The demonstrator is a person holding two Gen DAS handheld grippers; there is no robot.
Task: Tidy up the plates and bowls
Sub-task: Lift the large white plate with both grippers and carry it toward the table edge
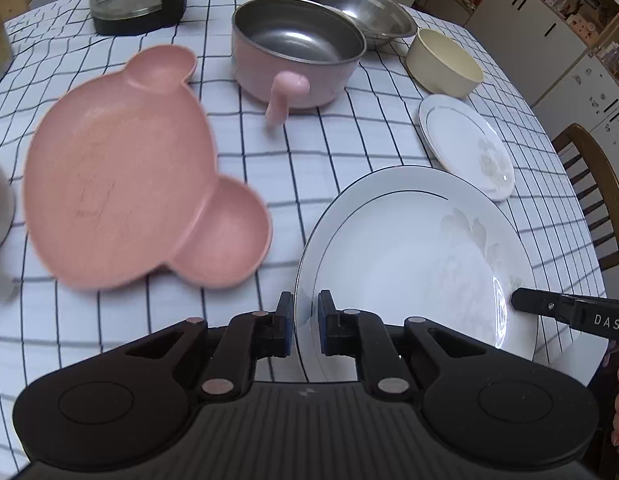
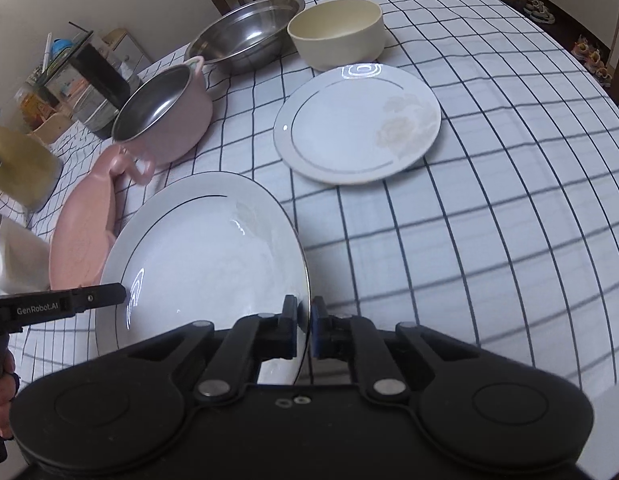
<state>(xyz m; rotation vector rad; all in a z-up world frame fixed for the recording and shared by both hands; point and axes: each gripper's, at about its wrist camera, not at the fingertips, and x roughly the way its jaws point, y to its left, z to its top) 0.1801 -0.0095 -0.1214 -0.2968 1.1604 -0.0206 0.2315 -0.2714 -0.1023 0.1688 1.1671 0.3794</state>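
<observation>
Left wrist view showed, left of the large white gold-rimmed plate (image 1: pixel 413 256), a pink bear-shaped plastic plate (image 1: pixel 121 176) on the checked tabletop (image 1: pixel 309 152). The left claw (image 1: pixel 305 324) pinched the large plate's near-left rim; the right claw (image 2: pixel 305 328) pinched its opposite rim. Beyond it sat a pink steel-lined pot (image 1: pixel 297 52), a steel bowl (image 1: pixel 357 8), a cream bowl (image 1: pixel 445 60) and, just beyond-right, a small white plate (image 1: pixel 465 144).
</observation>
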